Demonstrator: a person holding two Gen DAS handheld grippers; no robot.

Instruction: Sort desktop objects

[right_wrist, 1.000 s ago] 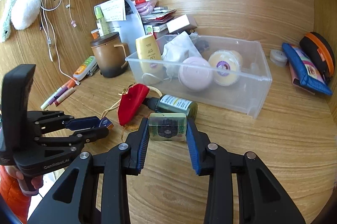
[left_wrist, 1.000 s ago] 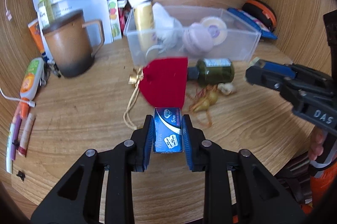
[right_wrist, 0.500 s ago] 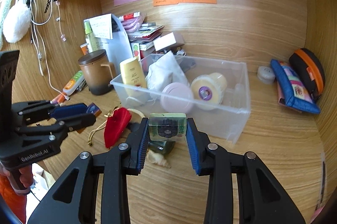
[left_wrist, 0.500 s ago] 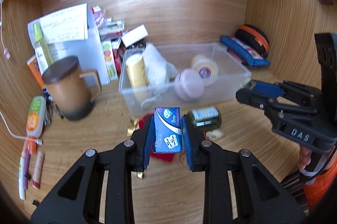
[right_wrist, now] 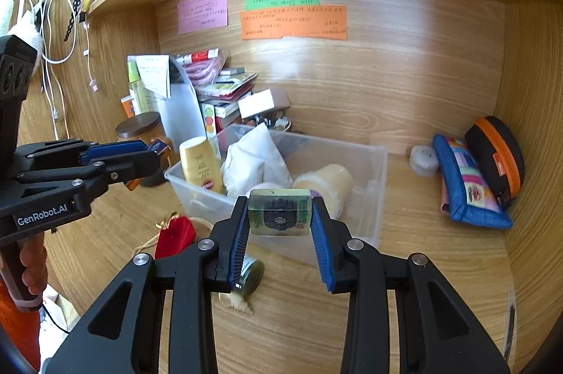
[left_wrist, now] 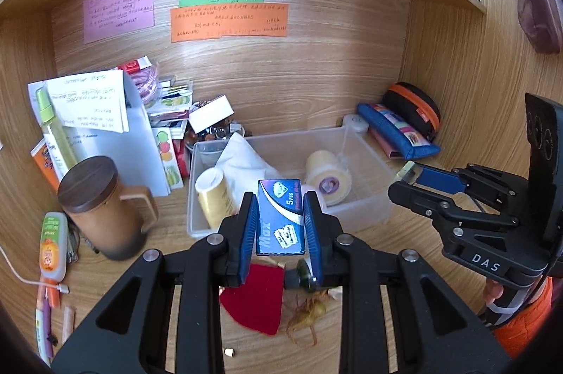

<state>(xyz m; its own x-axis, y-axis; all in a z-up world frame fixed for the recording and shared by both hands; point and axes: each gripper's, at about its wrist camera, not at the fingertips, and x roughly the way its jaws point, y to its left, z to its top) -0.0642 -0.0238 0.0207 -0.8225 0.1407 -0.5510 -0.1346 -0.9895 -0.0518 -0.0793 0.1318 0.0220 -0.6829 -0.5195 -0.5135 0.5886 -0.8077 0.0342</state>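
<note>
My left gripper (left_wrist: 279,219) is shut on a small blue box (left_wrist: 280,217), held in the air in front of the clear plastic bin (left_wrist: 373,215). My right gripper (right_wrist: 279,215) is shut on a clear green case (right_wrist: 280,212), held above the bin's near wall (right_wrist: 352,233). The bin holds a yellow tube (right_wrist: 201,164), a white cloth (right_wrist: 251,159) and a tape roll (right_wrist: 329,180). On the desk below lie a red pouch (left_wrist: 257,300), a green bottle (right_wrist: 250,275) and a small shell (right_wrist: 241,303).
A brown lidded mug (left_wrist: 102,208) stands left of the bin. Papers and packets (left_wrist: 105,127) pile at the back left. Pens and a glue tube (left_wrist: 52,247) lie at far left. Blue and black pouches (right_wrist: 471,176) rest at the right wall.
Both grippers have risen from the desk with their objects and moved toward the bin. The red pouch and green bottle now lie below the fingers.
</note>
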